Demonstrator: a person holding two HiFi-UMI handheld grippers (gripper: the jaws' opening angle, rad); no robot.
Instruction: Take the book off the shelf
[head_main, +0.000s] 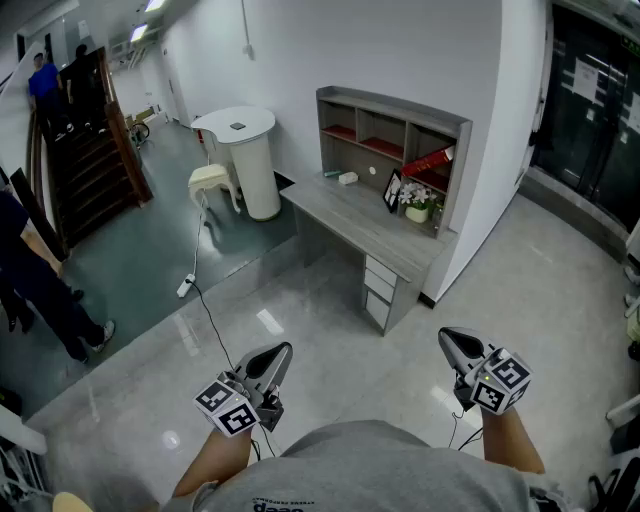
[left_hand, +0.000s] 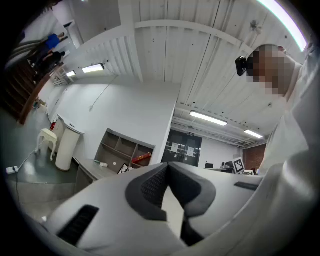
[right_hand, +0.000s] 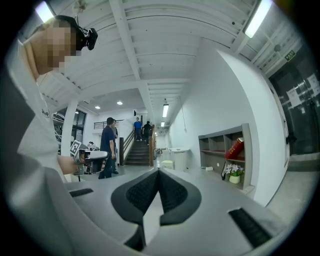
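Well short of the desk (head_main: 340, 212), both hand-held tools hang with jaws pressed together and nothing between them: the left gripper (head_main: 283, 350) at the lower centre-left of the head view, the right gripper (head_main: 447, 338) at the lower right. The red book (head_main: 430, 160) sits well apart from both, farther up the frame in the right-hand compartment of the grey shelf (head_main: 395, 108), above a small flower pot (head_main: 418, 205). It leans aslant, long axis tilted, its upper end toward the compartment's right wall. It lies almost straight up the frame from the right gripper, which looks the nearer; the reach appears not yet begun.
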